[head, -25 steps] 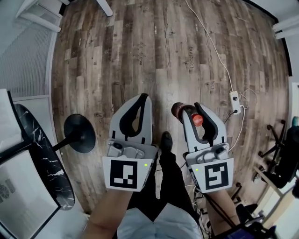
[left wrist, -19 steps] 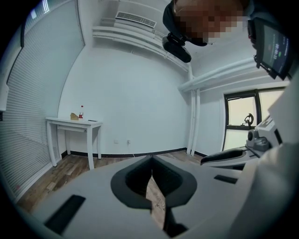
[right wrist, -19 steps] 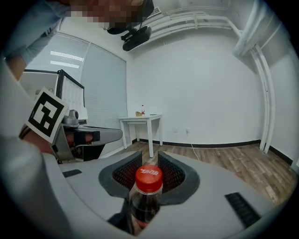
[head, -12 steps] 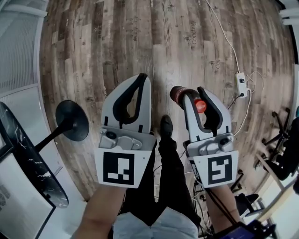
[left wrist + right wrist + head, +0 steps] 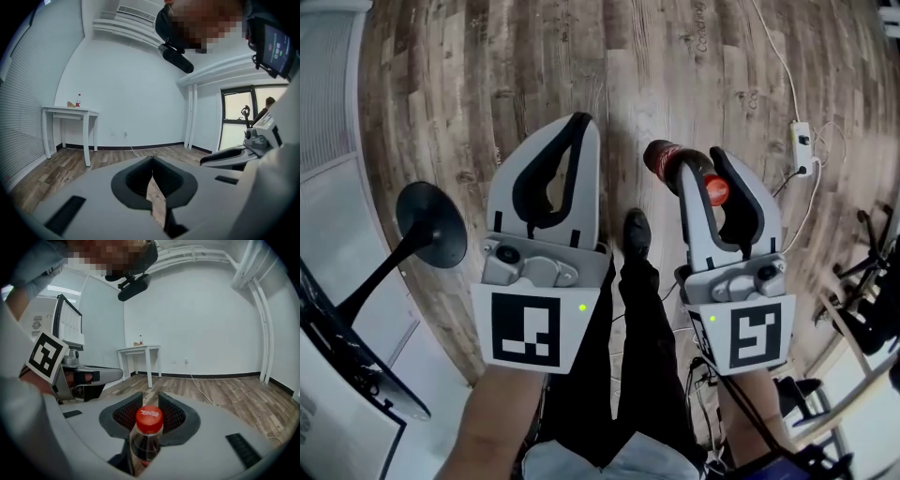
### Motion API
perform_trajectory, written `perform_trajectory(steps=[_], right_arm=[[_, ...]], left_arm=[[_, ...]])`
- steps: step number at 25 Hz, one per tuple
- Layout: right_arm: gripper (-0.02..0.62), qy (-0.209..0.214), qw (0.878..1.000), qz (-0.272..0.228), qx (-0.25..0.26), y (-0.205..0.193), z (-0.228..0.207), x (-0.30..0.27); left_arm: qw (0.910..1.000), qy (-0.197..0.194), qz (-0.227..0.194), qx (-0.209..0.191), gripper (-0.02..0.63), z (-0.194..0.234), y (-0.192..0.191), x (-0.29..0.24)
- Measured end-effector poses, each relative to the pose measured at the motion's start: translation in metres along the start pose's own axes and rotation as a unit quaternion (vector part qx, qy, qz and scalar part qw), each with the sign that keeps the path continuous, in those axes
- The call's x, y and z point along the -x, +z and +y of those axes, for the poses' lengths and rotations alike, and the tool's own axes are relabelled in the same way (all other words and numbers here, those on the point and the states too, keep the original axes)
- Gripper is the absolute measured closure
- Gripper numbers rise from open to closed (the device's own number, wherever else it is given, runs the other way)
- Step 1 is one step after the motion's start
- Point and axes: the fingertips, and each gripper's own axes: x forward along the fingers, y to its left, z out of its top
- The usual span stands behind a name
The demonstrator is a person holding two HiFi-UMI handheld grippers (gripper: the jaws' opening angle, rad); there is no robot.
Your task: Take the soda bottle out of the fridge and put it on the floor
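Observation:
My right gripper [image 5: 698,167] is shut on the soda bottle [image 5: 663,157], a dark cola bottle with a red cap [image 5: 715,190]. It hangs above the wooden floor [image 5: 619,66]. In the right gripper view the bottle [image 5: 146,441] stands between the ribbed pads [image 5: 171,413], its red cap [image 5: 149,418] toward the camera. My left gripper [image 5: 578,127] is held beside it at the left, shut and with nothing in it. In the left gripper view its jaws [image 5: 152,160] meet at the tips. No fridge is in view.
A black round stand base [image 5: 429,223] rests on the floor at the left, under a dark marbled tabletop [image 5: 342,361]. A power strip [image 5: 802,139] with a white cable lies at the right, near chair legs [image 5: 872,281]. The person's shoe [image 5: 636,234] is between the grippers. A white table [image 5: 140,350] stands by the wall.
Both grippers have come up higher in the head view and look larger. The floor and the stand base have slid toward the left and down. The bottle stays in the right gripper.

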Motion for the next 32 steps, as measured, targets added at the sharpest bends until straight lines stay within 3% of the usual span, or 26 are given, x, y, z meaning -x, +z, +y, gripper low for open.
perform_trajectory(steps=[15, 32], right_arm=[[0.476, 0.007, 1.0, 0.026, -0.004, -0.102, 0.008, -0.045], [0.476, 0.01, 0.999, 0.033, -0.001, -0.174, 0.004, -0.083]], left_arm=[[0.9999, -0.012, -0.004, 0.005, 0.59, 0.026, -0.094, -0.021], [0.9998, -0.012, 0.006, 0.011, 0.589, 0.045, -0.182, -0.033]])
